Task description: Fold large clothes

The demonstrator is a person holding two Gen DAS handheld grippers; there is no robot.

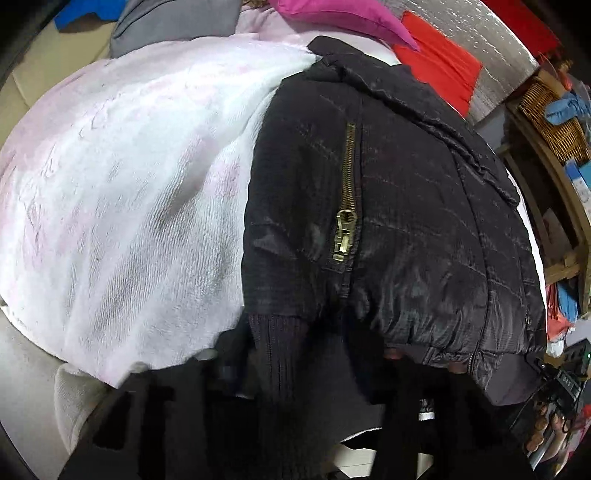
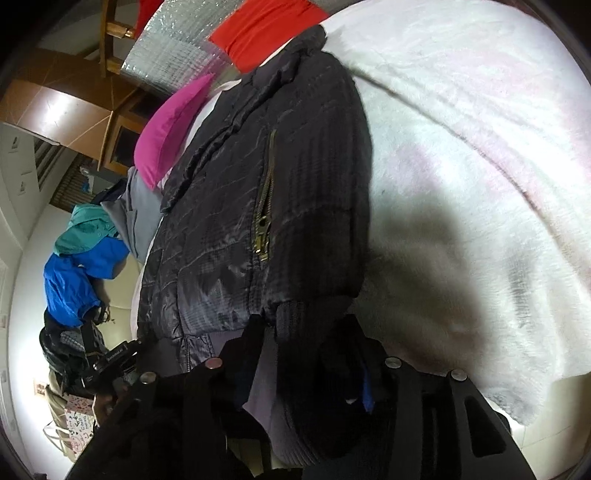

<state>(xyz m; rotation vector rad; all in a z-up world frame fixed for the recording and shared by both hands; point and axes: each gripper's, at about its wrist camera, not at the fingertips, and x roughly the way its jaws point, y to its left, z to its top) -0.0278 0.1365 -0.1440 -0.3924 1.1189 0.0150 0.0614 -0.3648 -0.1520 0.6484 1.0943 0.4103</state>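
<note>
A black quilted jacket [image 1: 399, 206] with a brass pocket zipper [image 1: 345, 221] lies on a white and pink fleece blanket [image 1: 122, 192]. My left gripper [image 1: 306, 354] is shut on the jacket's ribbed hem at the near edge. In the right wrist view the same jacket [image 2: 258, 206] runs away from me, its pocket zipper [image 2: 264, 225] in the middle. My right gripper [image 2: 306, 343] is shut on the ribbed hem at the other corner. The fingertips of both are buried in dark fabric.
A pink garment [image 1: 332, 14], a red cloth [image 1: 439, 62] and a grey garment [image 1: 173, 22] lie beyond the jacket. A wicker basket [image 1: 554, 118] sits on shelves at right. Blue and teal clothes [image 2: 81, 266] lie at left. The blanket [image 2: 480, 184] spreads to the right.
</note>
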